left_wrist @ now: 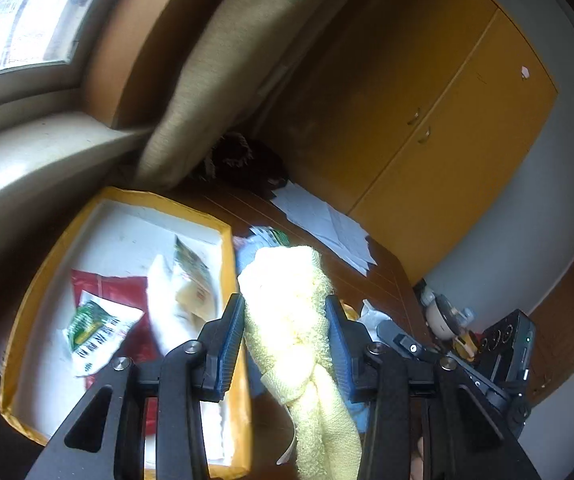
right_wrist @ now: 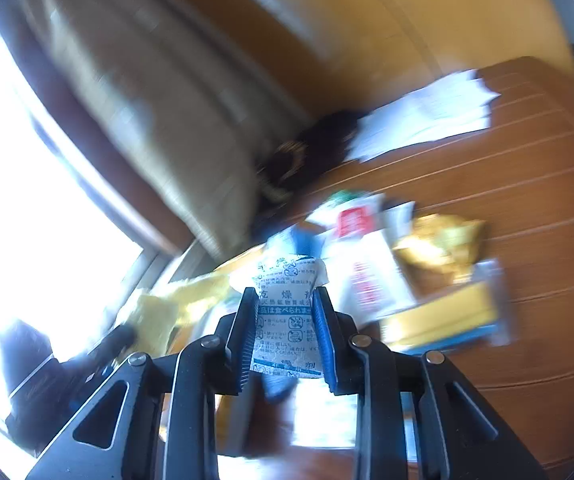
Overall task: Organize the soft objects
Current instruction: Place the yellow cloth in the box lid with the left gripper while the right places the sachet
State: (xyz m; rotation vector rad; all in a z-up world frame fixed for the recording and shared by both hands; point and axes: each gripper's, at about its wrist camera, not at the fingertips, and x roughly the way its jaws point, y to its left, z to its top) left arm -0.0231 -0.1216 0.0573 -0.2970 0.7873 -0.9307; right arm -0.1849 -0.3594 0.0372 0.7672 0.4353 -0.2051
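Note:
My left gripper (left_wrist: 285,304) is shut on a pale yellow towel (left_wrist: 291,320), bunched between the blue pads and hanging down below them. It hovers beside the right wall of an orange-rimmed white tray (left_wrist: 231,248) that holds a red bag (left_wrist: 107,288), a green-and-white packet (left_wrist: 95,332) and other packets. My right gripper (right_wrist: 285,300) is shut on a white sachet with blue print (right_wrist: 285,320), held above a heap of packets (right_wrist: 371,264) on the brown table (right_wrist: 507,200). The yellow towel (right_wrist: 159,316) and the left gripper's body show blurred at the lower left of the right wrist view.
White papers (left_wrist: 327,220) lie on the table toward yellow cupboard doors (left_wrist: 427,100). A beige cushion (left_wrist: 215,64) leans by the window sill (left_wrist: 27,152). A dark bundle (left_wrist: 243,152) sits behind the tray. A yellow box (right_wrist: 443,316) and a gold bag (right_wrist: 439,244) lie right of the sachet.

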